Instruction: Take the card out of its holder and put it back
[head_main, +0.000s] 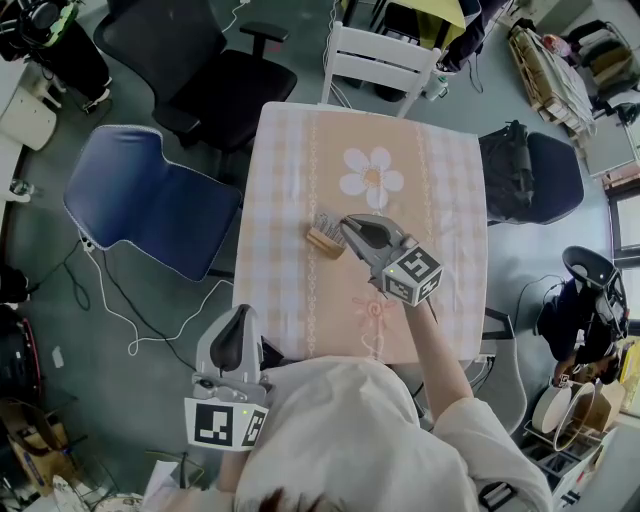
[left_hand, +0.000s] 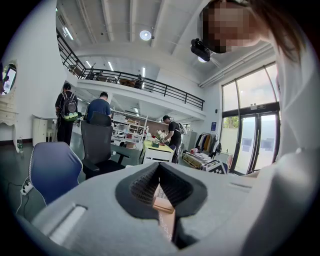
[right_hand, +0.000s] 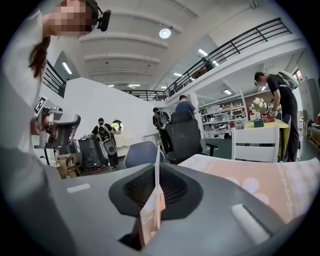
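**Right gripper** (head_main: 347, 226): the jaws are closed down to a thin gap and pinch the card (right_hand: 157, 170). The card stands upright and edge-on between the pads, and its white top edge rises above the jaw tips. The gripper tips sit at the wooden holder (head_main: 324, 241). The holder rests on the tabletop (head_main: 290, 150), just on the person's side of the white flower print (head_main: 371, 177). No view shows whether the card's lower edge is seated in the holder.

**Left gripper** (head_main: 242, 314): the jaws are drawn together with nothing between them. Only a narrow slit remains, and the holder and a strip of the checked cloth show through it. This gripper hangs off the tabletop's near-left edge, well apart from the flower print and close to the person's body.

**Markings:** each gripper carries a cube with black-and-white square markers, right (head_main: 412, 273) and left (head_main: 226, 423). Through the left gripper's slit, a card at the holder shows dark print, too small to read.
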